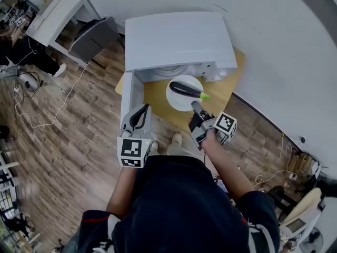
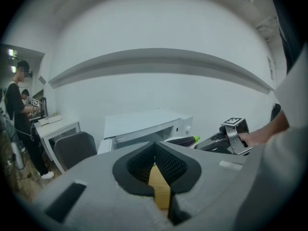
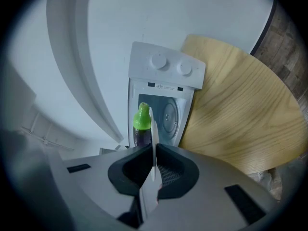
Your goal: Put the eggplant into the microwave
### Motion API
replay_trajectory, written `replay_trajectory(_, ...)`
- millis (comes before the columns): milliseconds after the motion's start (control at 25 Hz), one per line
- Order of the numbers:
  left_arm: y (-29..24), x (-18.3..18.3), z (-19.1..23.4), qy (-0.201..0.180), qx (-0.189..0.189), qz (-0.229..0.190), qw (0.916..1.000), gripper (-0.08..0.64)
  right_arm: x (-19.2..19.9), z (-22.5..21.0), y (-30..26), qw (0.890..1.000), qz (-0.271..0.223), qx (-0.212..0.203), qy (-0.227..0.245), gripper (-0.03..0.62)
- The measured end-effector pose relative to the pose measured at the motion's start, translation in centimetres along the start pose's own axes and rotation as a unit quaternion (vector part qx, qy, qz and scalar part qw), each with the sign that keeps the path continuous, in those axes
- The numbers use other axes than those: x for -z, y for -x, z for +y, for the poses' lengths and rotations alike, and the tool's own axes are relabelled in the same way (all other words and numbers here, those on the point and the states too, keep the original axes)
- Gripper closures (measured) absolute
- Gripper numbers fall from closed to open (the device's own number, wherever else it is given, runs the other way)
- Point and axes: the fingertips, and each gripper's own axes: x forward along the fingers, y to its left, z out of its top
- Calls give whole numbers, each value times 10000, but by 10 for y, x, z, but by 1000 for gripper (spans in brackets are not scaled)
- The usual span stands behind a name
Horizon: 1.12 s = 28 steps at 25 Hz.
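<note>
Plank-floored room; tan counter [image 1: 156, 96] at frame centre carries a white microwave [image 1: 176, 41], door [image 1: 130, 95] open. We hold the right claw [image 1: 195, 107] clamped on the white plate [image 1: 176, 101] rim. Eggplant [image 1: 186, 90] lies on that plate, before the cavity. Left claw [image 1: 140, 111] is closed and empty, lower left beside the door.

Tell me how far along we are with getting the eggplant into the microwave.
Done: the microwave door stands open. In hand: the right gripper is clamped on the rim of the white plate carrying the eggplant, held just in front of the opening. The left gripper is shut and empty. Left: slide the plate inside, release, probably close the door.
</note>
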Motion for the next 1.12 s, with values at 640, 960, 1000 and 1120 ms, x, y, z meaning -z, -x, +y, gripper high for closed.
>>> replay_trajectory(640,-4,15,12,245,-438,118,9987,543,-3,-20,-18,9988,466,85,84,569)
replay_trajectory(960,-9,20,6,312,-270,217,9989,543,1,-25,-28,9987,474,162,54,569)
replay_trajectory(1000,-11,20,4,327,-215,240,9989,543,1,-24,-30,9988,461,134,17,569)
replay_trajectory(1120,-18,23,-3,340,-23,310,9989,543,-1,-26,-37,9990,424,101,-41,569)
